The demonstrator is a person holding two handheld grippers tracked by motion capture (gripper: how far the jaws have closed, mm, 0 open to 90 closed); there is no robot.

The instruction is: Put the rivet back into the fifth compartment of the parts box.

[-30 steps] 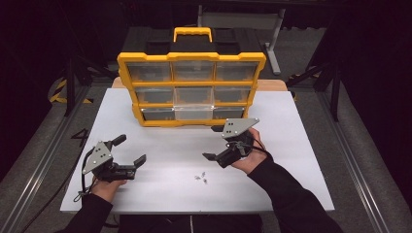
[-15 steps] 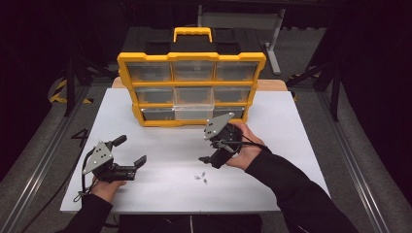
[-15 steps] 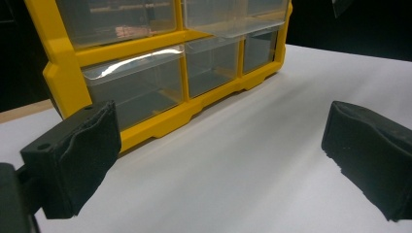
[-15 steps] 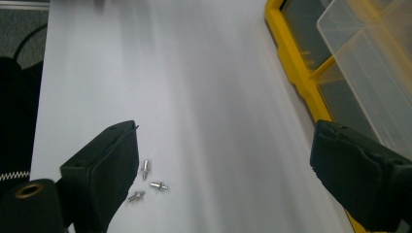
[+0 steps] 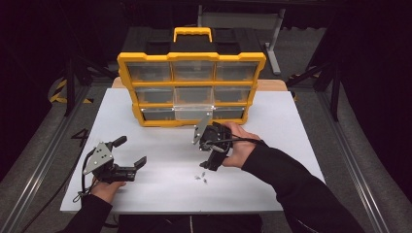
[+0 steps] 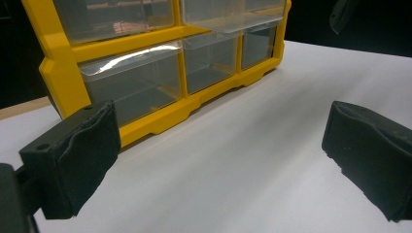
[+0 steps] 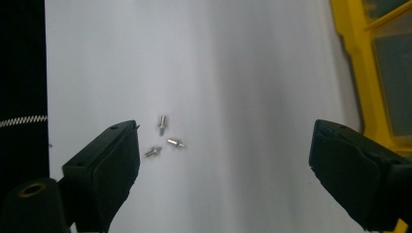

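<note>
I have the right hand-held gripper [image 5: 214, 160] tipped nose-down over the three small screws [image 7: 164, 138], which lie loose on the white counter [image 5: 301, 145] near its front edge, close together but not stacked, well apart from the yellow drawer organizer [image 5: 192, 57] standing upright at the back. I read that placement as deliberate: the screws sit out in the open where the jaws can come at them from above, and the organizer waits behind them with its clear drawers facing me, the middle bottom drawer [image 5: 193, 112] seeming to stand a little proud of the frame, a likely home for them. In the right gripper view the jaws stand spread wide, released and grasping nothing, with the screws just beside the left pad rather than centred in the gap, so I judge I need to shift sideways before I close. My right hand [image 5: 238, 145] is rolled over so that the grey plate faces left and the jaws aim down toward the counter, with the sleeve [image 5: 291, 179] reaching in from the lower right. The left hand-held gripper [image 5: 128, 153] rests low at the left of the counter, lying nearly flat, pointed toward the organizer; its jaws are parted wide too, empty, parked clear of the work.
</note>
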